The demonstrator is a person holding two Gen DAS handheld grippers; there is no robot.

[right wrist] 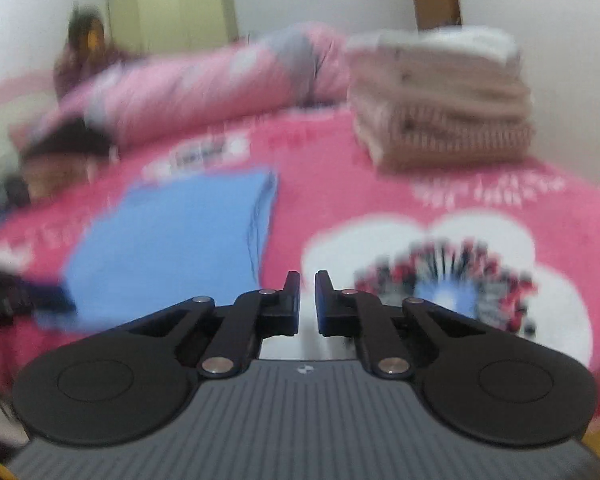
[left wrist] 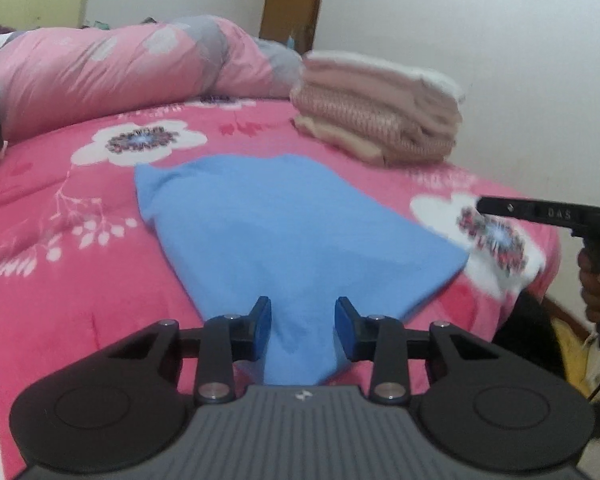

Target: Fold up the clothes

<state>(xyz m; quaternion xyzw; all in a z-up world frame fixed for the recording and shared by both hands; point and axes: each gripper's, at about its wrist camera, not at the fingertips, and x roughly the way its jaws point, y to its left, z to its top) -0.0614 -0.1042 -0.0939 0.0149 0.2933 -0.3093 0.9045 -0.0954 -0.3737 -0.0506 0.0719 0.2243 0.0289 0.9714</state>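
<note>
A folded blue garment (left wrist: 284, 224) lies on the pink flowered bedspread (left wrist: 80, 280). Its near end rises in a bunch between the blue pads of my left gripper (left wrist: 304, 326), which press on it from both sides. In the right wrist view the blue garment (right wrist: 168, 236) shows blurred at the left, with layered edges on its right side. My right gripper (right wrist: 307, 300) hovers over a white flower print, its jaws nearly together with nothing between them. The right gripper (left wrist: 540, 214) also reaches in from the right edge of the left wrist view, held by a hand (left wrist: 596, 280).
A stack of folded pink and beige clothes (left wrist: 380, 112) sits at the far right of the bed, near the white wall. A rolled pink quilt (left wrist: 120, 72) lies along the back. A person (right wrist: 88, 52) is beyond the bed at the far left.
</note>
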